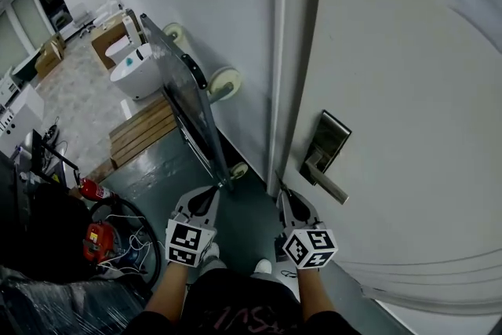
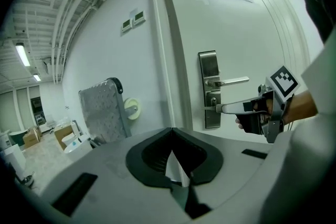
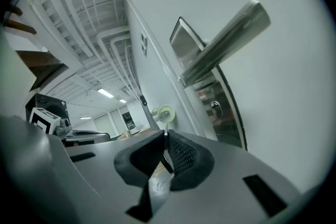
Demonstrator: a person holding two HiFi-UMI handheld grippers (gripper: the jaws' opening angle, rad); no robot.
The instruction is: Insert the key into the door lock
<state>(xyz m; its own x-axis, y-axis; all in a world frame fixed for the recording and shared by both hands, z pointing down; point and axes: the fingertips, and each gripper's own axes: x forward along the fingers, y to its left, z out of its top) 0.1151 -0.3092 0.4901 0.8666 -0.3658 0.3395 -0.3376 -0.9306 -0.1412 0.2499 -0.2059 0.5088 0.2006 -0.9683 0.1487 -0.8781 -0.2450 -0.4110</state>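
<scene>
White door [image 1: 408, 74] fills the right of the head view. Its steel lock plate [image 1: 332, 136] and lever handle [image 1: 325, 180] sit just ahead of the right claw [image 1: 282, 191], slightly to its right. The left claw [image 1: 212, 191] points alongside, toward an upended cart [image 1: 184, 102].

From the left gripper view, that claw's jaws meet with nothing between them. Off to its right, the other claw holds the key [image 2: 211, 108] with its tip at the lock plate, below the handle.

From the right gripper view, the jaws clamp the thin key, with the keyhole [image 3: 215, 107] ahead, up and right.
</scene>
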